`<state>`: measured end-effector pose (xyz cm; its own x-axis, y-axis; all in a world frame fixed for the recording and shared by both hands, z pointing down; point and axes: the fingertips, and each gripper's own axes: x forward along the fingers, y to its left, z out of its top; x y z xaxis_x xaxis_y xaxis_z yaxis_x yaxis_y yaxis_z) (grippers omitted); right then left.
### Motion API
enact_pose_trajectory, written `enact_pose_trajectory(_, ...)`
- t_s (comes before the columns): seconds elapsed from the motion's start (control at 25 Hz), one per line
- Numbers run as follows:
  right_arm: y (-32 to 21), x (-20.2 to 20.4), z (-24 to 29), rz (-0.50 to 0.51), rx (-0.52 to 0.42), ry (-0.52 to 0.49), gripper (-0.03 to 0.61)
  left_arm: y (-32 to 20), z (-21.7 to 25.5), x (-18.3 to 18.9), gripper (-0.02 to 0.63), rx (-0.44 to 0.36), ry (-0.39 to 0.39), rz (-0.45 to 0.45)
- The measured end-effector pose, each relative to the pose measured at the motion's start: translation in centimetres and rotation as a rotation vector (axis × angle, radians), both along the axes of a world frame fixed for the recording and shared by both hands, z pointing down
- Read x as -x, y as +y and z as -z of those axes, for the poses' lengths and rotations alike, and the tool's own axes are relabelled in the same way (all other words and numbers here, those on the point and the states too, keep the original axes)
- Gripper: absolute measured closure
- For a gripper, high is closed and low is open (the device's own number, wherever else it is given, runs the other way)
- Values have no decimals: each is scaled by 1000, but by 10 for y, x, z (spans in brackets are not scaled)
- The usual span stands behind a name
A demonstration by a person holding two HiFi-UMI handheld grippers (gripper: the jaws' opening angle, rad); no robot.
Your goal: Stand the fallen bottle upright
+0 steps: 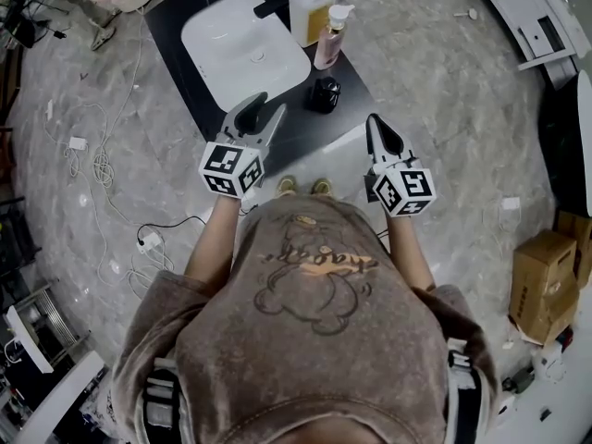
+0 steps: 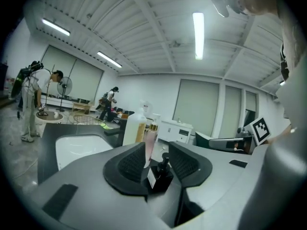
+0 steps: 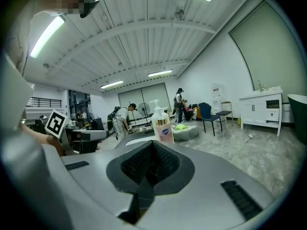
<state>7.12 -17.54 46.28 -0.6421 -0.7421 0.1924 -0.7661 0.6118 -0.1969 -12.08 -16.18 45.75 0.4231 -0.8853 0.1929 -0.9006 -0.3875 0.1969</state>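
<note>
A small black pump bottle (image 1: 323, 93) (image 2: 160, 174) stands upright on the dark counter (image 1: 176, 26), near its front right corner. My left gripper (image 1: 265, 109) (image 2: 157, 150) hovers just left of the bottle and a little nearer to me. It is open, nothing is between its pads, and the bottle shows beyond the gap. My right gripper (image 1: 377, 123) (image 3: 152, 147) is off the counter's right front edge, shut on nothing. A pink pump bottle (image 1: 328, 40) (image 2: 150, 145) (image 3: 163, 128) stands behind the black one.
A white sink basin (image 1: 240, 49) (image 2: 76, 147) fills the counter's middle, with a large bottle of yellow liquid (image 1: 310, 7) (image 2: 134, 128) at its back right. Cables (image 1: 92, 155) and a power strip (image 1: 148, 241) lie on the floor at left; cardboard boxes (image 1: 546, 280) stand at right.
</note>
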Motion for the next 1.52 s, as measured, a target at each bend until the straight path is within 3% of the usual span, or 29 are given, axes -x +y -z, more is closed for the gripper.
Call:
enact_pose_trajectory(0.04,0,1,1,3,-4,-1,581,1,1,2,470,-3,13,7)
enact_pose_trajectory(0.28,6,0,2,3,-19,0,581,9,3,3,595,-25,15,32)
enact_pose_trajectory(0.96,20,-4,3,-6,-30,-12,581,18,0,4,595,9,16,75)
enact_pose_trajectory(1.2,19,-4,0,-3,-20,-18,581,16,0,8,595,36,86,96)
enact_pose_trajectory(1.52,16,-3,-3,0,-11,-20,581,12,-3,6,595,53,84,87)
